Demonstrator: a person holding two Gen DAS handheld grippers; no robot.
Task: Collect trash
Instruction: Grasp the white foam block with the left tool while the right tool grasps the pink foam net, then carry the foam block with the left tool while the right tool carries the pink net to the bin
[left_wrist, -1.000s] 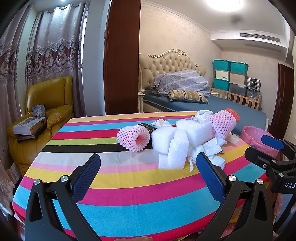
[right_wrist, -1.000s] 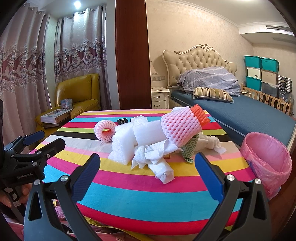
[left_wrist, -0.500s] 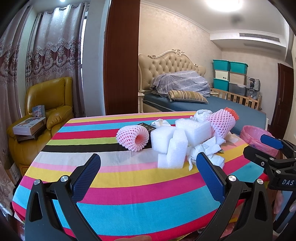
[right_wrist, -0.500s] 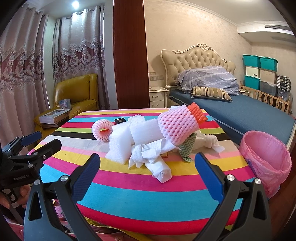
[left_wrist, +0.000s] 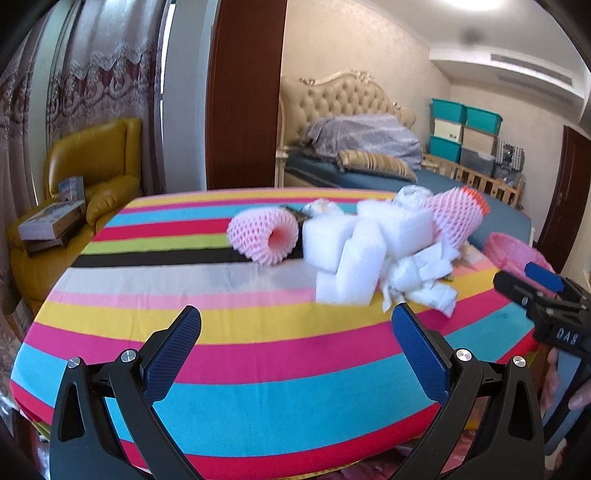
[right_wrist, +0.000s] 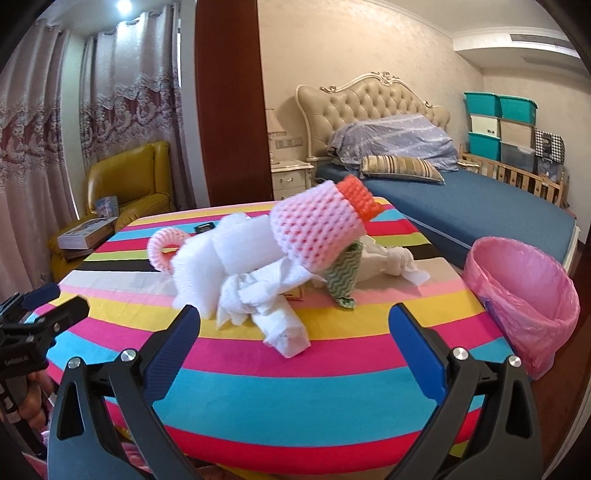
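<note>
Both cameras sit closer to the trash pile than a second ago, and the pile fills more of each view; nothing on the table itself has shifted. Taking the white foam blocks (left_wrist: 354, 254) as the landmark, since they lie in the middle of the striped tablecloth (left_wrist: 258, 387): I count about three blocks, leaning on one another. Just left of them, touching, lies one pink foam net sleeve (left_wrist: 264, 236) on its side, its open end facing the left camera. Behind them a small dark packet (right_wrist: 204, 228) peeks out. Against their right side sit two or three crumpled white paper wads (right_wrist: 266, 306), and above those rests a second pink net sleeve with an orange end (right_wrist: 319, 230), tilted up. Under that sleeve stands one green zigzag paper cup (right_wrist: 343, 275), and further right a knotted white bag (right_wrist: 384, 258). Well right of the blocks, past the table edge, is one bin lined with a pink bag (right_wrist: 528, 295), open at the top.

The left gripper (left_wrist: 295, 347) hangs short of the blocks, fingers spread wide, empty. The right gripper (right_wrist: 295, 343) faces the paper wads, fingers likewise spread, holding nothing. Far left of the blocks stands one yellow armchair (left_wrist: 92, 173) with boxes on it.
</note>
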